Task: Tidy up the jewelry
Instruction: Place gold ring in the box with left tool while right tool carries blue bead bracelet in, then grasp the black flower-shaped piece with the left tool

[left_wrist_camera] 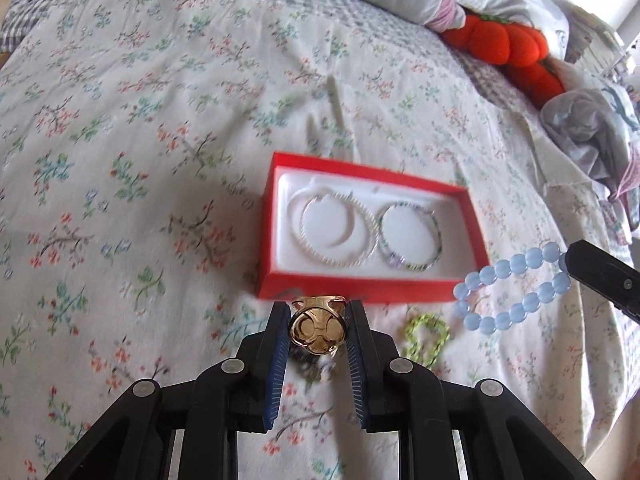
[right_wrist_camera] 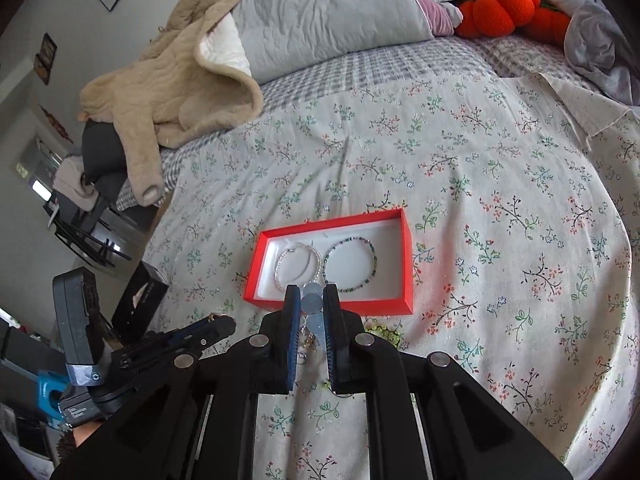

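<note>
- My left tongs (left_wrist_camera: 319, 322): narrow, pads pinching a gold ring (left_wrist_camera: 318, 330) from both sides; ring's round face turned toward the camera, lifted off the bed.
- My right tongs (right_wrist_camera: 311, 304): narrow, closed on a blue bead bracelet (left_wrist_camera: 516, 288); in the left view the loop dangles from the black tip at the right edge, clear of the sheet. In the right view only a couple of pale beads (right_wrist_camera: 312, 300) show betw. the pads.
- Red box (left_wrist_camera: 372, 294): open, white lining, lying flat on the bedspread just beyond both sets of tongs.
- Inside box, left half: two silver hoops (left_wrist_camera: 332, 232), the smaller one within the larger.
- Inside box, right half: a dark green beaded bangle (left_wrist_camera: 408, 238), just beside the silver ones, touching or nearly so.
- Green chain loop (left_wrist_camera: 426, 338): on the sheet near the box's front wall, to the right of my left tongs and below the hanging blue beads.
- Small dark piece (left_wrist_camera: 316, 368) on the sheet under the ring: blurred, can't tell what it is.
- Bedspread (left_wrist_camera: 140, 160): pale floral print, checked sheet further back.
- Background: beige fleece jacket (right_wrist_camera: 176, 80) at the bed's far left, grey pillow (right_wrist_camera: 328, 16) beside it, orange plush toy (right_wrist_camera: 504, 8) at far right.
- Left tongs also seen in the right view, low left (right_wrist_camera: 218, 326), w/ my hand behind them.
</note>
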A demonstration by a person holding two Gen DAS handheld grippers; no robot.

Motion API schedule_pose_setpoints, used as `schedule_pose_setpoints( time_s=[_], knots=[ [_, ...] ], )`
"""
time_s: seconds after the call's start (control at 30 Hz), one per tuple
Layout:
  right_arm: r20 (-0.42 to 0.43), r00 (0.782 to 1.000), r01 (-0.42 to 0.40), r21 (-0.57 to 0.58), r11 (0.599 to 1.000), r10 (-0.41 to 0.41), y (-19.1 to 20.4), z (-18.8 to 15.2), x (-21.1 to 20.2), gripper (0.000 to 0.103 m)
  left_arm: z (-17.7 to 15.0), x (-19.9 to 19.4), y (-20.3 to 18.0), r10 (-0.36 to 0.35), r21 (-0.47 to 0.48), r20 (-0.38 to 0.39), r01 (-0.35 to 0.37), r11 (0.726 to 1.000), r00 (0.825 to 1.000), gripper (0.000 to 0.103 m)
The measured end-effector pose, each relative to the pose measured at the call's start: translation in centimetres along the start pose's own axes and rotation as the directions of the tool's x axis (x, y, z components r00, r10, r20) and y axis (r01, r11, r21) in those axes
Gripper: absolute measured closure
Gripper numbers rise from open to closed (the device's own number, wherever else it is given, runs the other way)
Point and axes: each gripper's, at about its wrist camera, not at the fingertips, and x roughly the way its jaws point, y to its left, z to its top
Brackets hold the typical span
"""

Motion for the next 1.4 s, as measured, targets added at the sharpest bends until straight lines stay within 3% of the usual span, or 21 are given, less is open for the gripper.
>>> schedule_pose_setpoints(
  time_s=[0.27, 0.63, 0.8, 0.9, 1.2, 1.4],
  knots=[
    [0.015, 1.0, 0.015, 0.044, 0.999, -0.015, -0.9, 1.8, 1.4, 0.091, 2.1, 3.3, -2.2, -0.013, 0.03, 0.007, 0.012, 0.999, 1.0, 0.081],
    [-0.007, 0.999, 0.046, 0.059, 0.997, -0.046, -2.1, 3.0, 3.5, 0.091, 3.1, 7.0, -1.8, 0.071, 0.029, -0.035, -0.07, 0.997, 0.997, 0.081],
    [-0.012, 0.999, 0.049, 0.065, 0.997, -0.049, -2.3, 3.2, 4.0, 0.091, 3.1, 6.0, -1.9, 0.061, 0.018, -0.022, -0.061, 0.998, 0.998, 0.075],
    [-0.016, 0.999, 0.046, 0.061, 0.997, -0.045, -1.9, 3.2, 4.5, 0.091, 3.0, 4.4, -1.9, 0.058, 0.011, 0.004, -0.058, 0.998, 0.998, 0.062],
    [-0.043, 0.997, -0.059, 0.051, 0.997, 0.061, 0.2, 3.1, 7.0, 0.091, 2.1, 1.3, 0.9, 0.109, -0.054, 0.011, -0.108, 0.993, 0.994, 0.058],
    [-0.091, 0.993, 0.079, 0.053, 0.995, -0.074, -1.5, 2.9, 9.1, 0.091, 1.5, 1.5, 2.3, 0.137, -0.075, -0.021, -0.138, 0.988, 0.99, 0.057]
  ],
)
